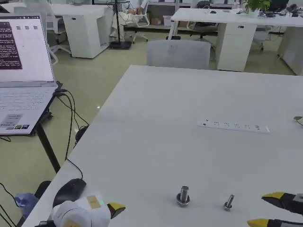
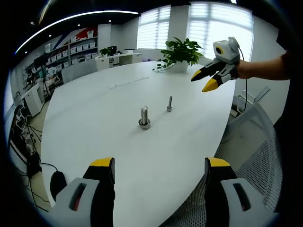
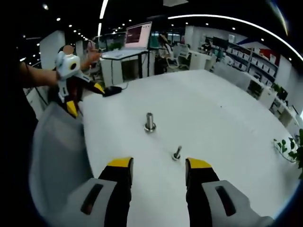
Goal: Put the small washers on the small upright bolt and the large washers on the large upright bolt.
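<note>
Left gripper jaws apart — large bolt, small bolt beyond.

large bolt: shiny metal
small bolt: shiny metal
table: smooth, matt white
power strip: white plastic
chair back: grey cloth

Grippers cropped at the head view's edges

The left gripper shows one yellow tip above the bottom edge; the right gripper runs off the right edge. Between them, the ring at the foot of the large bolt is too small to tell washer from bolt head.
</note>
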